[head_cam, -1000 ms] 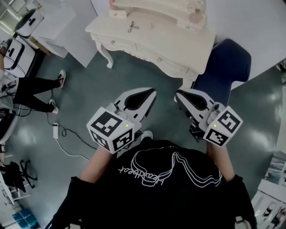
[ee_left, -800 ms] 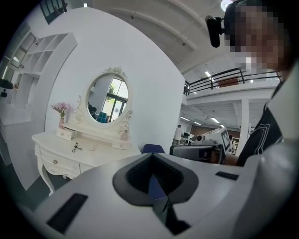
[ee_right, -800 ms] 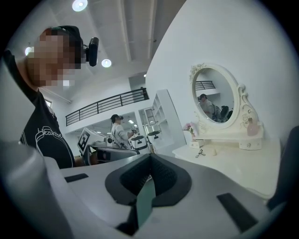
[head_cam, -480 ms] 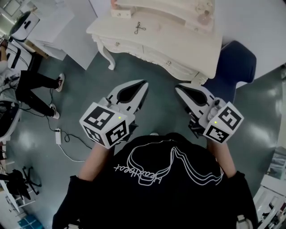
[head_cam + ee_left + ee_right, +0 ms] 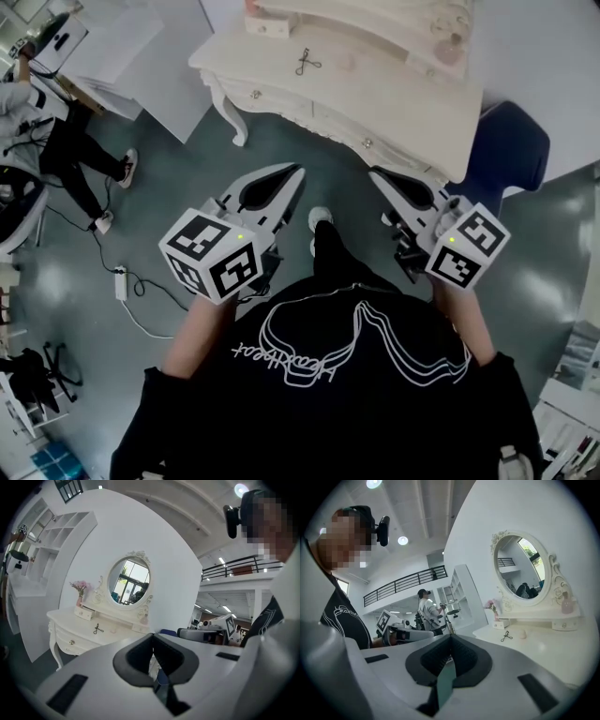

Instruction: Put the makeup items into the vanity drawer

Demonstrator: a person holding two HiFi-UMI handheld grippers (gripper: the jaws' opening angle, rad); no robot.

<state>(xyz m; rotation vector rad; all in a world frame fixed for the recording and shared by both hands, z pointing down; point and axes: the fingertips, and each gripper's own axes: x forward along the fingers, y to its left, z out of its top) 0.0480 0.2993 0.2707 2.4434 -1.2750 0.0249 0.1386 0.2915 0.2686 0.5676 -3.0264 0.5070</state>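
A cream vanity table point(image 5: 394, 103) stands ahead at the top of the head view, its front drawers point(image 5: 281, 105) closed. On its top lie a black eyelash curler point(image 5: 307, 62) and a small round pale item point(image 5: 347, 64); a pink bottle point(image 5: 457, 36) stands near the mirror base. My left gripper point(image 5: 296, 171) and right gripper point(image 5: 374, 174) are held side by side short of the table, both shut and empty. The left gripper view shows the curler point(image 5: 98, 629) beyond my left gripper point(image 5: 153, 637). The right gripper view shows the curler point(image 5: 506, 635) past my right gripper point(image 5: 450, 638).
A blue chair point(image 5: 514, 145) stands right of the vanity. A seated person's legs point(image 5: 80, 159) and a power strip with its cable point(image 5: 119, 281) are on the floor at the left. White panels point(image 5: 141, 56) lean left of the vanity. Another person point(image 5: 426, 611) stands far back.
Both grippers have moved forward toward the vanity, which now sits nearer and lower in the head view. The person's foot has stepped forward between the grippers. Both jaws stay shut.
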